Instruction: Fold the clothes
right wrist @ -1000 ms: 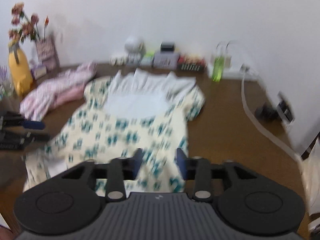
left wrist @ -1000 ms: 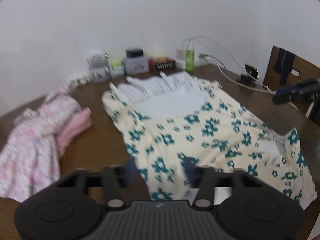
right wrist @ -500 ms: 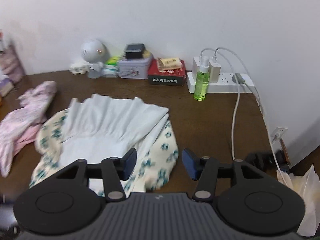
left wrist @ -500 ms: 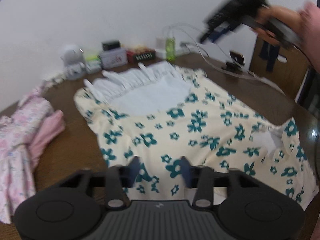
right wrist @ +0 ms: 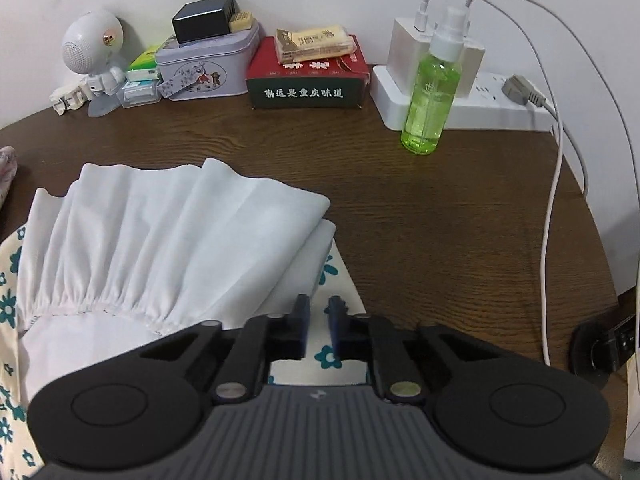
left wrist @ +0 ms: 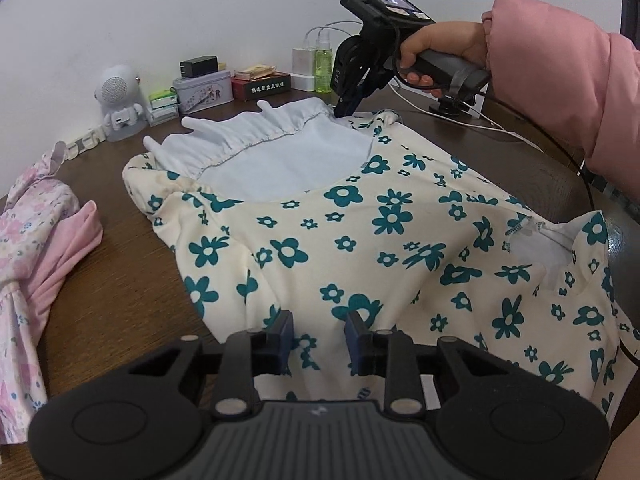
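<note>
A cream dress with teal flowers (left wrist: 392, 240) lies spread on the brown table (left wrist: 120, 280), its white lining and ruffle (left wrist: 256, 136) at the far end. My left gripper (left wrist: 318, 338) is open, low over the dress's near edge. My right gripper (right wrist: 319, 320) has its jaws nearly closed over the dress's far right corner (right wrist: 328, 356), beside the white ruffle (right wrist: 160, 232); I cannot tell if cloth is pinched. In the left wrist view the right gripper (left wrist: 346, 108) points down at that corner, held by a hand in a pink sleeve.
A pink floral garment (left wrist: 36, 240) lies at the left. Along the wall stand a white robot speaker (right wrist: 90, 46), a tin (right wrist: 208, 66), a red box (right wrist: 306, 80), a green spray bottle (right wrist: 432, 92) and a power strip (right wrist: 480, 108) with cables.
My right gripper has moved forward and down to the dress's far right corner and its jaws have narrowed. My left gripper has moved closer to the dress's near edge.
</note>
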`<action>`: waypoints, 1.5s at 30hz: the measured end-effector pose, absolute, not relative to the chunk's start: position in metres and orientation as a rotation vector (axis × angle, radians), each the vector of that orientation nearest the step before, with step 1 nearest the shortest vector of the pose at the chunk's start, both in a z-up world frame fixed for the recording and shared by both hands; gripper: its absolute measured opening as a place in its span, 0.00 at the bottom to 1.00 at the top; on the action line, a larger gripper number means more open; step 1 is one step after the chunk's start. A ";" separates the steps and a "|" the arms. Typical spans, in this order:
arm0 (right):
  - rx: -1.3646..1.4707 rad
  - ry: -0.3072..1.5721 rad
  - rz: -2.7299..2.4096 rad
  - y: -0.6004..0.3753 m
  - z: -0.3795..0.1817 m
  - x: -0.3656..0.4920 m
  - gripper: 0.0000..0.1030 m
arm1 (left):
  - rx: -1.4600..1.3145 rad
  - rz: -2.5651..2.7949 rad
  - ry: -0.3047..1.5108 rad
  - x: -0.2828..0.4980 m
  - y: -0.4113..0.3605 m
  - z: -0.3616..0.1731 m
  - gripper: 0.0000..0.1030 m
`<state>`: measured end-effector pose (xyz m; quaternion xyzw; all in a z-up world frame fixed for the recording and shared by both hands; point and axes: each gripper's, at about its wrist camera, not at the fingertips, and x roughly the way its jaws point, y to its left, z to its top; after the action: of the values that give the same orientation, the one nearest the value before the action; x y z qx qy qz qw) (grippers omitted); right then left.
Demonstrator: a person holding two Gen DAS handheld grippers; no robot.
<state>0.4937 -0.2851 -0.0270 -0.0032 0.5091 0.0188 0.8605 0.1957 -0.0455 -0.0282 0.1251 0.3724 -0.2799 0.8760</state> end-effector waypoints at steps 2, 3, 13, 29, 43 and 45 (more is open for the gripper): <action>-0.006 1.055 0.041 -0.284 -0.023 0.492 0.00 | 0.261 -0.585 0.775 0.196 -0.045 -0.029 0.26; -0.001 1.046 0.045 -0.285 -0.020 0.491 0.00 | 0.263 -0.585 0.773 0.196 -0.046 -0.029 0.26; -0.013 1.059 0.084 -0.275 -0.001 0.485 0.16 | 0.265 -0.570 0.760 0.192 -0.047 -0.030 0.27; -0.010 1.067 0.015 -0.280 -0.022 0.486 0.00 | 0.252 -0.571 0.756 0.191 -0.048 -0.031 0.36; -0.024 0.984 0.224 -0.241 0.024 0.474 0.00 | 0.279 -0.574 0.797 0.197 -0.053 -0.029 0.39; -0.063 1.003 0.245 -0.224 0.015 0.474 0.00 | 0.285 -0.573 0.812 0.200 -0.055 -0.028 0.39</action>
<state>0.4740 -0.2242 0.0154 -0.0301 0.4793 0.1173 0.8692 0.1996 -0.0547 -0.0277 0.1362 0.3880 -0.2740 0.8694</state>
